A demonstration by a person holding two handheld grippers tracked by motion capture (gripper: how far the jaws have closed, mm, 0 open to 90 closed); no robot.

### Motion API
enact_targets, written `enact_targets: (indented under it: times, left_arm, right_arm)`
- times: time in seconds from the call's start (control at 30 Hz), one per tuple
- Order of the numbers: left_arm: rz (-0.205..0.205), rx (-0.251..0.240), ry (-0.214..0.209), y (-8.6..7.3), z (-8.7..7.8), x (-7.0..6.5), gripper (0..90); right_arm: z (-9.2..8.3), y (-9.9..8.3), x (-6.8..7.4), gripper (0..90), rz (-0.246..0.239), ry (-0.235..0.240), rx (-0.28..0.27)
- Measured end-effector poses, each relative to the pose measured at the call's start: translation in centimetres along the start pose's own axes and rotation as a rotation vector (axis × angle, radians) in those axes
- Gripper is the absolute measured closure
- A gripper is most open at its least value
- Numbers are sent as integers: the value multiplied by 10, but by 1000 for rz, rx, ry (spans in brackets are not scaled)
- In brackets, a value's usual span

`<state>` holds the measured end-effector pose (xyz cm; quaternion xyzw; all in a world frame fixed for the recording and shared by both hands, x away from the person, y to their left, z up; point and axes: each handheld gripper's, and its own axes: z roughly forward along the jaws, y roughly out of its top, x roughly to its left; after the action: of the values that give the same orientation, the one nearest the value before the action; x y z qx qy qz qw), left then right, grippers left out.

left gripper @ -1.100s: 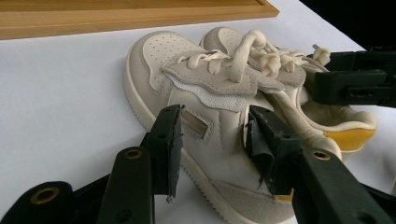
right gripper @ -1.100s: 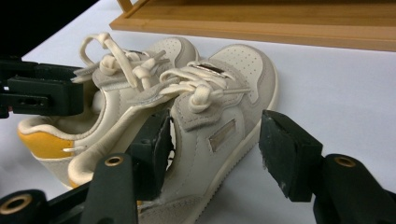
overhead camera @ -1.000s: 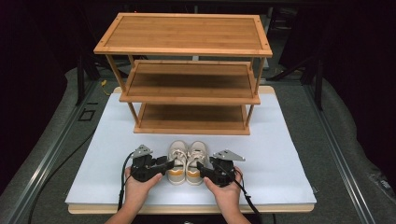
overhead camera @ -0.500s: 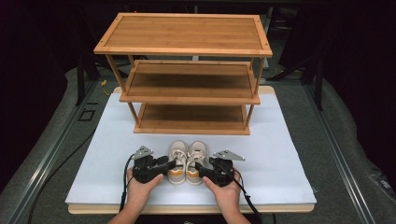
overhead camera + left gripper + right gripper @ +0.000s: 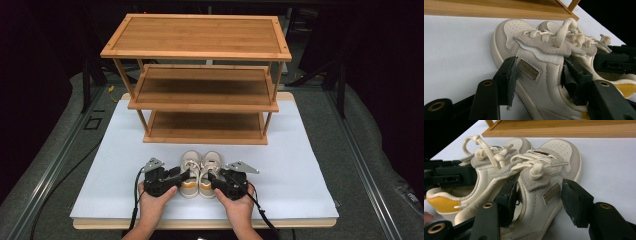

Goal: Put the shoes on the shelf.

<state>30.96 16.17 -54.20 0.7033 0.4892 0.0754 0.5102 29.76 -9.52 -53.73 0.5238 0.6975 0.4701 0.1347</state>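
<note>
Jaws of the left gripper (image 5: 184, 174) straddle the side wall of the left shoe (image 5: 189, 172): in the left gripper view one pad lies against the outer side by the small metal tag and the other sits inside the collar, with slight gaps, so they stand apart around it and have just been opening. Jaws of the right gripper (image 5: 212, 178) straddle the right shoe (image 5: 209, 171) likewise; in the right gripper view the inner pad is tucked between the two shoes while the outer pad stands clear of the leather, and they have just been closing without yet pressing. Both cream shoes sit side by side, touching, toes toward the rack, near the front edge of the worktop (image 5: 300, 170) at its middle. Behind them the wooden shoe rack (image 5: 200, 80) stands at the back of the worktop with three shelves, top, middle and bottom, all bare. A strip of open white surface lies between the toes and the lowest shelf's front edge. Wide bare room runs to the left and right edges of the worktop, and the person's hands come in over the front edge.
</note>
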Motion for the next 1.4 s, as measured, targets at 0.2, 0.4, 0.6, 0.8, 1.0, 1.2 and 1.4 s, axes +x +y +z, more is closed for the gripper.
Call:
enact_targets:
  times: [0.2,0.4,0.6,0.8,1.0,1.2,1.4]
  left_arm:
    - [-7,-15,9,-1,1,0,469]
    - [1,-24,31,-2,1,-2,499]
    - [-6,-47,29,-5,1,-1,503]
    - [2,-52,32,-6,1,-2,507]
    - [5,-73,40,-7,1,-3,507]
    - [-3,-99,46,-10,1,-4,508]
    - [-20,-105,49,-11,1,-5,518]
  right_arm:
    - [1,-5,3,467,45,-30,-46]
    - [-1,-5,5,519,20,-46,-51]
    - [-1,-8,5,534,43,-43,-70]
    - [-1,-11,5,537,54,-48,-94]
    - [-1,-11,5,537,54,-46,-93]
    - [-1,-10,6,537,39,-50,-94]
    - [0,-13,9,538,2,-70,-134]
